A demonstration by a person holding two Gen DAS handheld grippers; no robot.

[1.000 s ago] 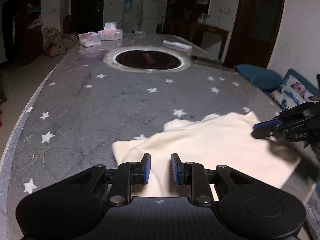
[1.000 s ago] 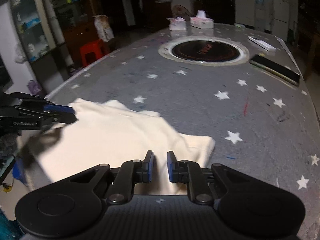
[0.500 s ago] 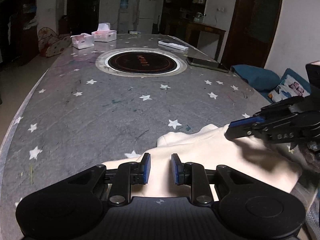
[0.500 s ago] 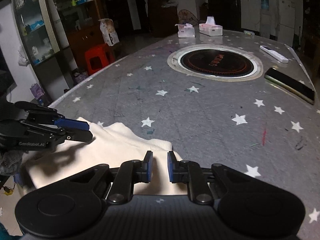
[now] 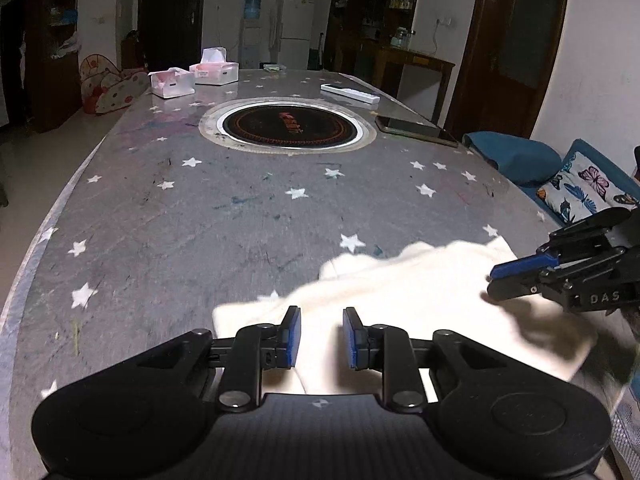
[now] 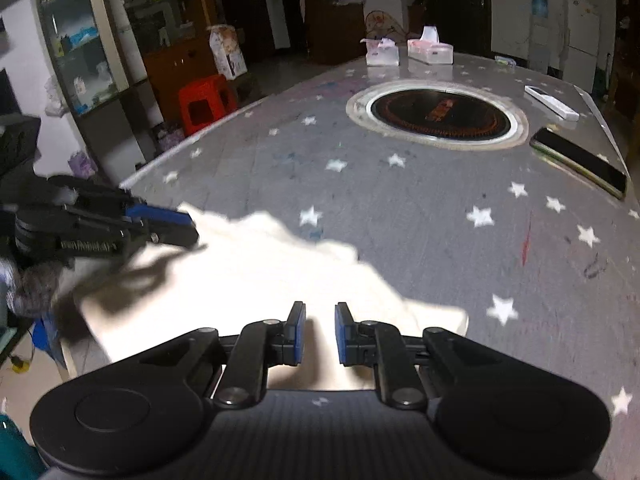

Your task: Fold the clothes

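Note:
A cream garment (image 5: 420, 292) lies flat near the front edge of the grey star-patterned table (image 5: 200, 220). My left gripper (image 5: 322, 336) hovers over its near left part. The jaws stand a little apart, with nothing between the blue pads. In the right wrist view the left gripper (image 6: 180, 224) hangs above the cloth's far left corner and casts a shadow on it. My right gripper (image 6: 320, 332) hovers over the garment (image 6: 260, 280) on its right side, jaws almost together and empty. From the left wrist view the right gripper (image 5: 500, 276) floats above the cloth's right part.
A round black burner (image 5: 286, 124) is set into the middle of the table. Beyond it stand two tissue boxes (image 5: 192, 78). A white remote (image 5: 350, 94) and a dark phone (image 5: 416, 130) lie at the right. A red stool (image 6: 204, 100) and shelves stand off the table's left side.
Both grippers have drifted a little above the garment, and each shows slightly shifted in the other's view. The jaw gaps look the same. The cloth still lies flat.

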